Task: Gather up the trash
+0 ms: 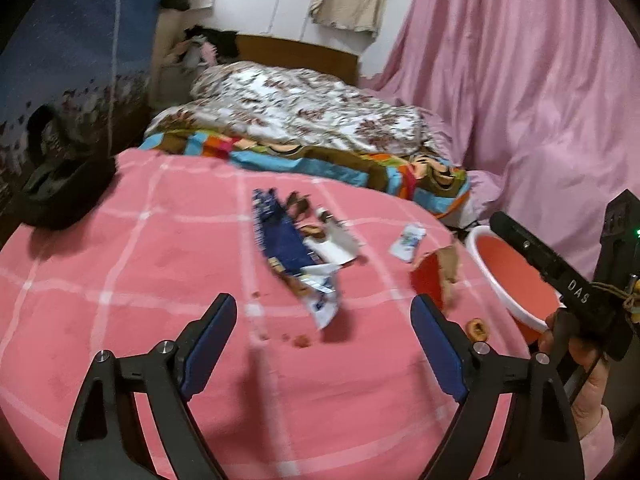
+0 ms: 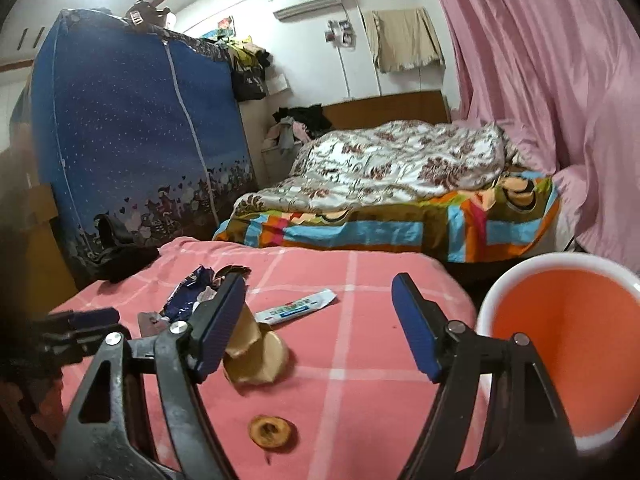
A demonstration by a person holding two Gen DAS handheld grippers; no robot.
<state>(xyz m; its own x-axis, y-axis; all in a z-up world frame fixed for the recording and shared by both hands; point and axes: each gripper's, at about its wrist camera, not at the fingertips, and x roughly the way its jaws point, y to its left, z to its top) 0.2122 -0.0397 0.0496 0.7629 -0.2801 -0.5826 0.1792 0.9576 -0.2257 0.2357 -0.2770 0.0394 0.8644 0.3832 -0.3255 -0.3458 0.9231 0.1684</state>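
Trash wrappers [image 1: 296, 252] lie on the pink blanket [image 1: 140, 280] ahead of the left gripper [image 1: 324, 312], whose jaws stand apart, empty; torn cup [image 2: 252, 348] sits beside the right gripper's [image 2: 320, 300] spread jaws, unheld.

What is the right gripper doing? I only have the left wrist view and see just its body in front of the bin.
Observer: The right gripper is open, with nothing between its pads.
Operator: Any trash in the bin?
Observer: None that I can see. From the right wrist, the part of the bin interior that shows is bare orange.
Operator: What trash is closest to that gripper?
Observer: The torn paper cup. It lies on its side right by the finger on the picture's left, partly hidden behind it.
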